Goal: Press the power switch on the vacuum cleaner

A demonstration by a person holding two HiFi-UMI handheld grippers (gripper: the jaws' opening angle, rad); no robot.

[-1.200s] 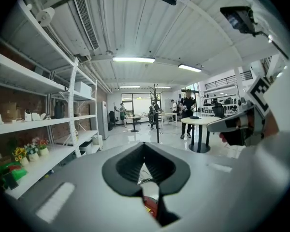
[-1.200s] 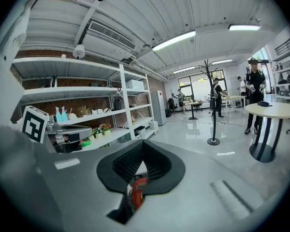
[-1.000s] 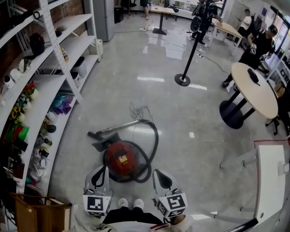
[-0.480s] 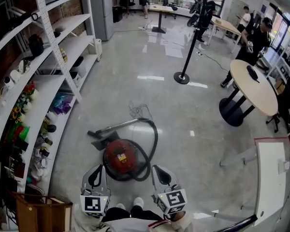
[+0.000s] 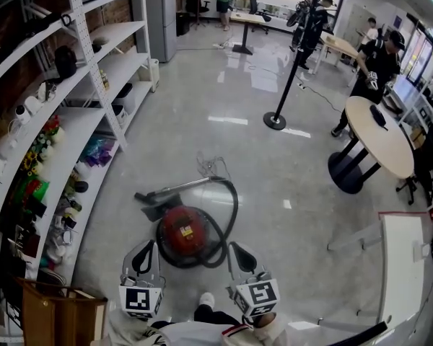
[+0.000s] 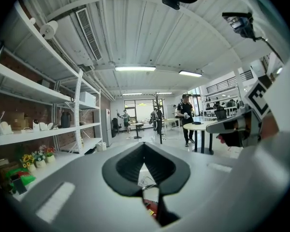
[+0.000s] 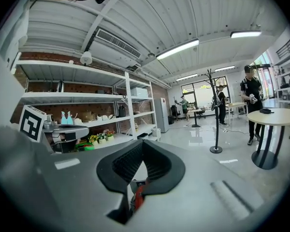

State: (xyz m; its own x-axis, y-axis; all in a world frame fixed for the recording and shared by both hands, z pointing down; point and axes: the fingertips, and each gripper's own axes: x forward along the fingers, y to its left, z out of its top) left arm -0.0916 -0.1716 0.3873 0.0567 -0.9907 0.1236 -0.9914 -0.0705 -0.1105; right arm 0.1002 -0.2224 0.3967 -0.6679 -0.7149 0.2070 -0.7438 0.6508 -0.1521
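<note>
In the head view a round red vacuum cleaner (image 5: 182, 233) lies on the floor, with its black hose (image 5: 231, 207) looped round it. Its metal wand (image 5: 180, 187) runs left to the floor nozzle (image 5: 150, 202). My left gripper (image 5: 149, 244) hangs just near-left of the red body, above it and apart from it. My right gripper (image 5: 236, 247) hangs just near-right of it. Both are shut on nothing. In the left gripper view the jaws meet at the left gripper (image 6: 144, 146), and a red sliver of the vacuum (image 6: 152, 208) shows below. The right gripper (image 7: 142, 143) looks the same, with a strip of the red vacuum (image 7: 137, 197) below.
White shelving (image 5: 72, 132) with small items lines the left. A wooden box (image 5: 58, 316) stands near-left. A loose cord (image 5: 209, 166) lies beyond the wand. Farther off stand a pole stand (image 5: 275, 120), a round table (image 5: 379, 132), a white counter (image 5: 404, 265) and several people.
The head view has shifted a little and the person's feet have moved. Both grippers stay shut in about the same place beside the vacuum, which has not moved.
</note>
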